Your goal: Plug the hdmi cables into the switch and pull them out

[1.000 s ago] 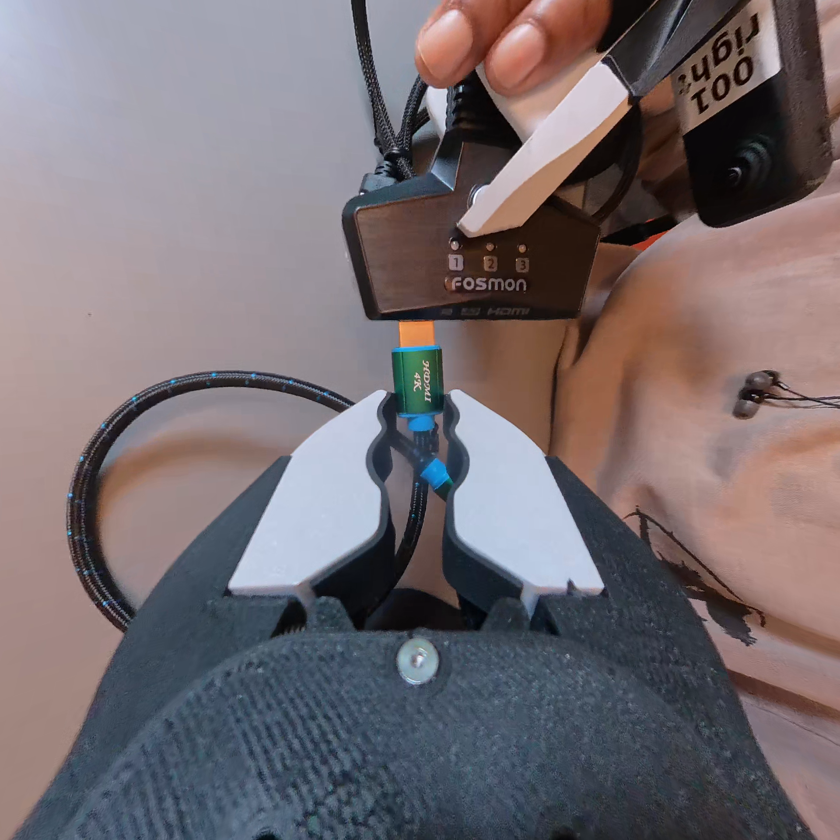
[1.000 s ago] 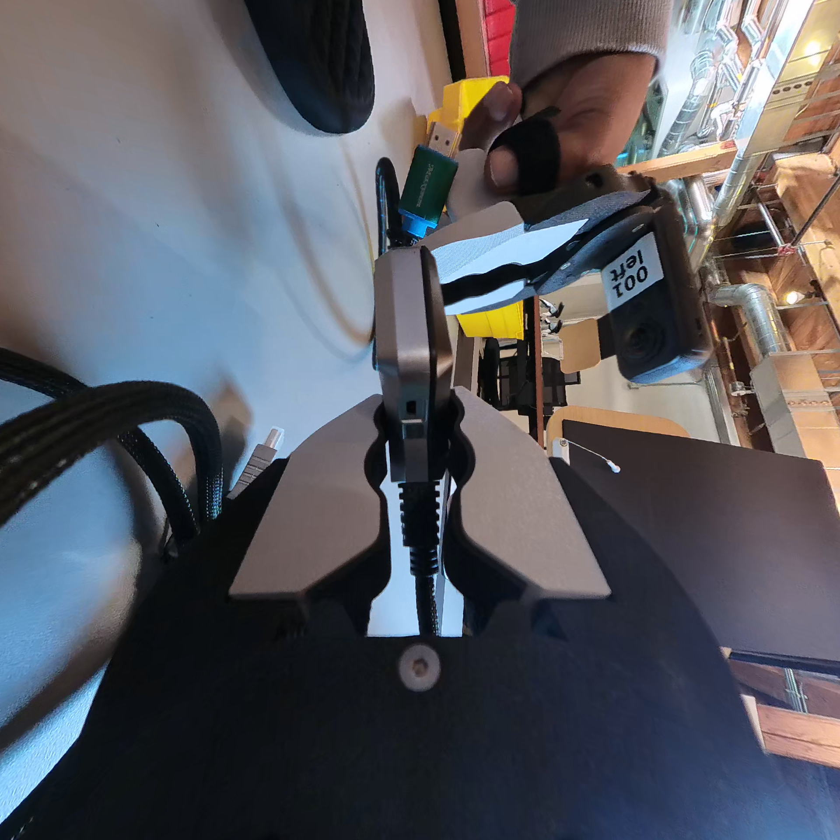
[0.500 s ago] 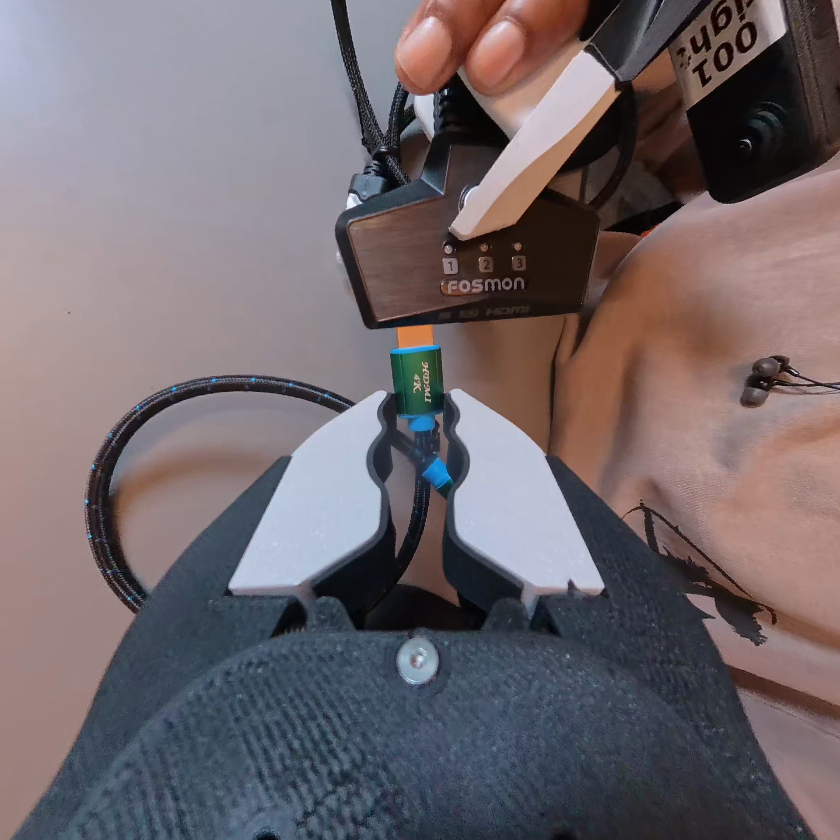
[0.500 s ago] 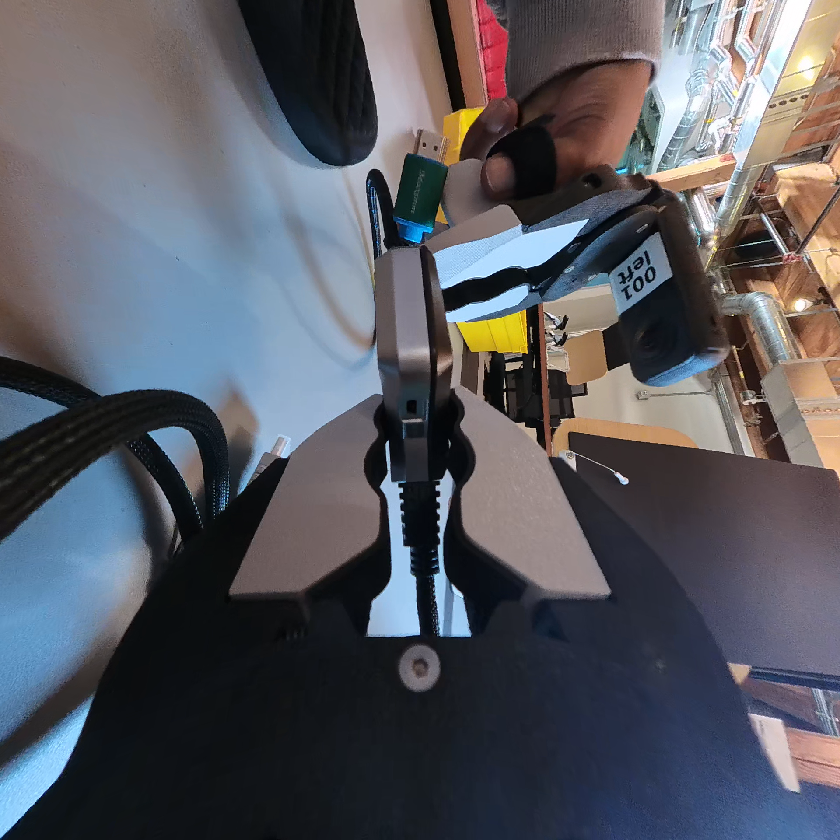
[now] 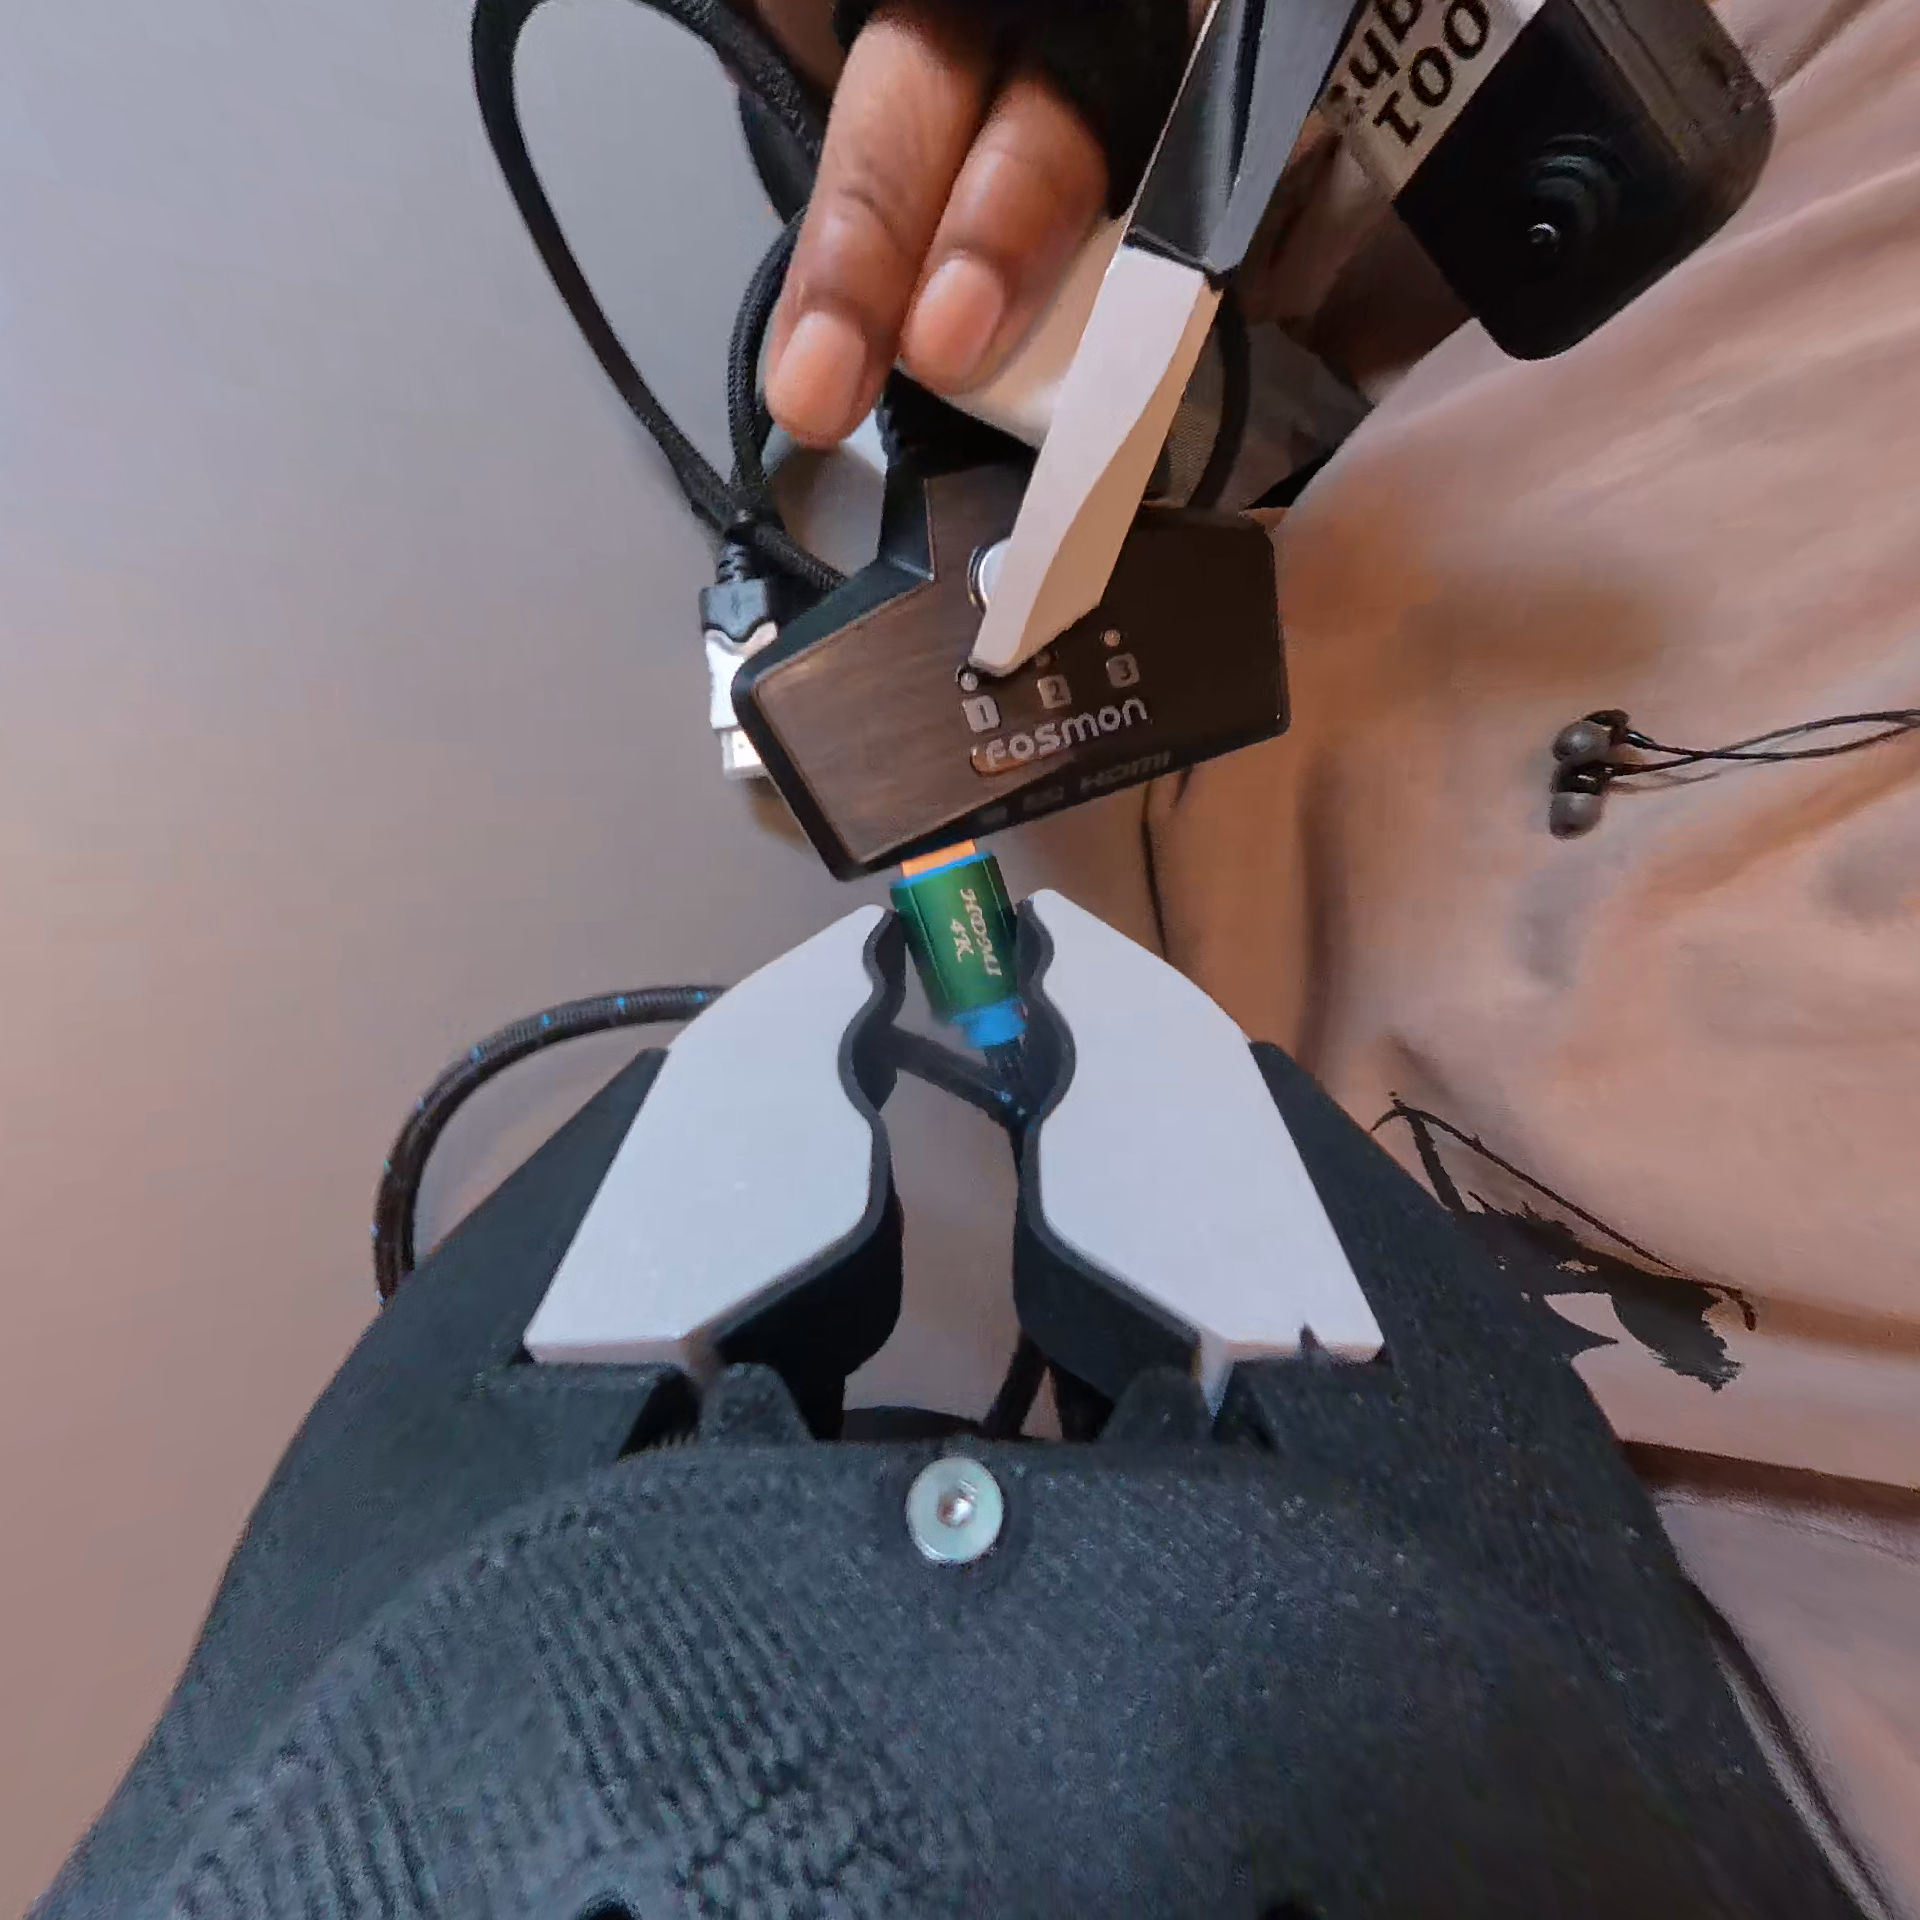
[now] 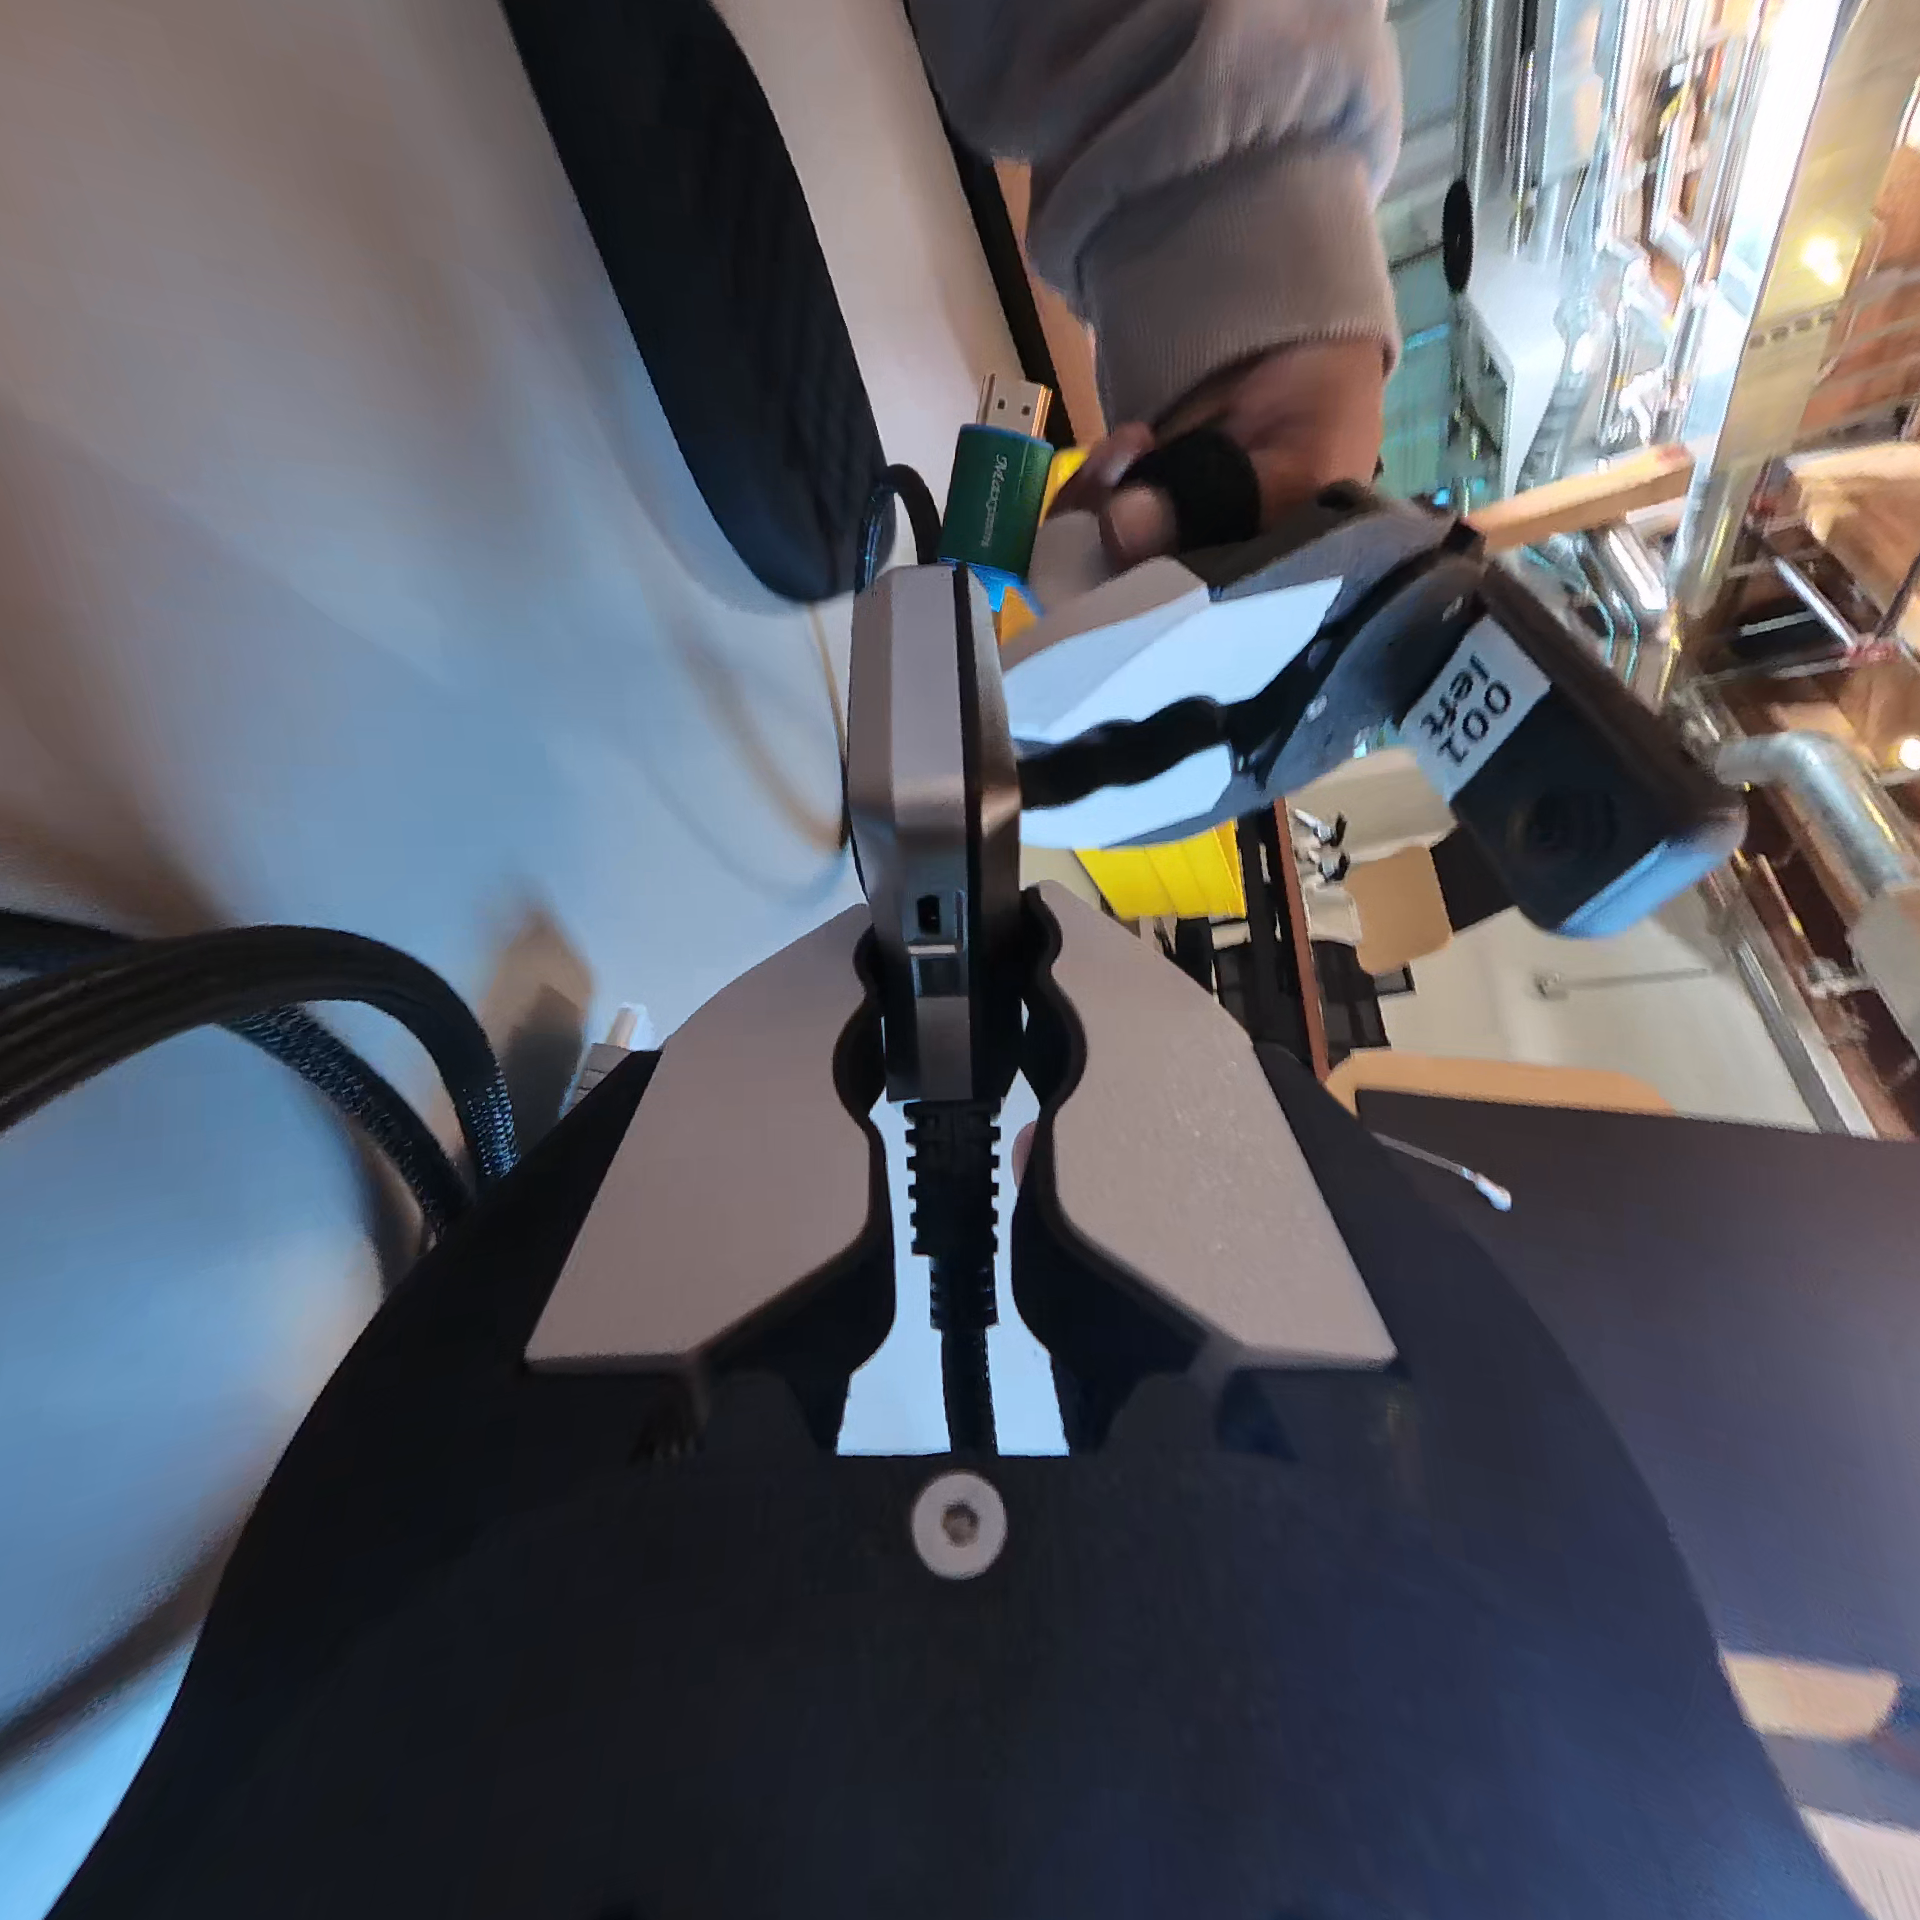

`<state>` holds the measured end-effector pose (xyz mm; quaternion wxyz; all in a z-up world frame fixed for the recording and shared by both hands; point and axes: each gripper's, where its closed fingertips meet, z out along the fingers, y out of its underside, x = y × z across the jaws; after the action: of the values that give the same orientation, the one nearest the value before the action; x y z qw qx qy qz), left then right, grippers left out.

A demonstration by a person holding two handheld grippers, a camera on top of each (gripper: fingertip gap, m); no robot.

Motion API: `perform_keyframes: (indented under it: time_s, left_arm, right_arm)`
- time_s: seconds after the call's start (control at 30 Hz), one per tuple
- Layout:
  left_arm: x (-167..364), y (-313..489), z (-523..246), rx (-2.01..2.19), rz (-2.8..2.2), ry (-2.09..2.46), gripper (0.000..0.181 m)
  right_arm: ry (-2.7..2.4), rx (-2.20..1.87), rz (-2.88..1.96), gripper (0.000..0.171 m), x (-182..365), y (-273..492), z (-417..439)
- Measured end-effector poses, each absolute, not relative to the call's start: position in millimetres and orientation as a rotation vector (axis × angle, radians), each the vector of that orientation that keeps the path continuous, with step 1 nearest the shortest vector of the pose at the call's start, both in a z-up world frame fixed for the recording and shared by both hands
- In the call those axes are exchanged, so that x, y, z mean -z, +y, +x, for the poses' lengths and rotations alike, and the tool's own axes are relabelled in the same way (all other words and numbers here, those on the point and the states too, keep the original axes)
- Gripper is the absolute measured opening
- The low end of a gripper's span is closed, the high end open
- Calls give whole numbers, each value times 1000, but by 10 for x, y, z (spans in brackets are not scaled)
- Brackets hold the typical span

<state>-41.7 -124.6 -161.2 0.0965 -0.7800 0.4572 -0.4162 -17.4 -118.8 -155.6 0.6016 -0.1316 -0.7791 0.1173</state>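
Note:
My left gripper [image 5: 961, 930] is shut on a green HDMI plug [image 5: 956, 951], which sits tilted in the jaws. Only a short piece of its orange tip [image 5: 935, 862] shows where it meets the lower edge of the black switch [image 5: 883, 727]; I cannot tell how deep it sits. My right gripper [image 6: 951, 935] is shut on the switch [image 6: 920, 748], seen edge-on, and holds it in the air; it also shows from above in the left wrist view [image 5: 1013, 623]. In the right wrist view a green plug [image 6: 992, 509] with a bare gold tip shows beyond the switch, beside the left gripper [image 6: 1023, 717].
A loose black plug with a silver end [image 5: 732, 707] and black braided cables [image 5: 623, 312] hang left of the switch. A person's beige top [image 5: 1558, 1039] fills the right. A black pad [image 6: 727, 312], a yellow bin [image 6: 1153, 873] and a dark table [image 6: 1662, 1299] lie beyond. The tips of both grippers are at nearly the same place.
The switch has come down onto the green plug and tilted, so less of the orange tip shows. The plug now leans left in my left gripper. Both grips are unchanged.

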Motion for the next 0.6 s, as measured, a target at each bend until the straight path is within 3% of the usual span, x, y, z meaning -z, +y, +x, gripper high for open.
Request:
perform_keyframes:
  time_s: [0.17,0.3,0.47,0.6]
  left_arm:
    - [1653,-1152,-467,1164,-2246,1335,22]
    - [1226,-793,-591,964,-1907,1151,25]
    - [747,-267,-1524,284,-1555,788,14]
    - [657,-229,-2278,-94,-1460,594,8]
  right_arm:
    - [-1800,-195,-323,23,1596,-1092,-241]
    - [-1753,-169,-429,23,1529,-834,-190]
    - [-1699,-137,-525,23,1466,-590,-134]
    - [-1673,-142,-560,23,1431,-502,-119]
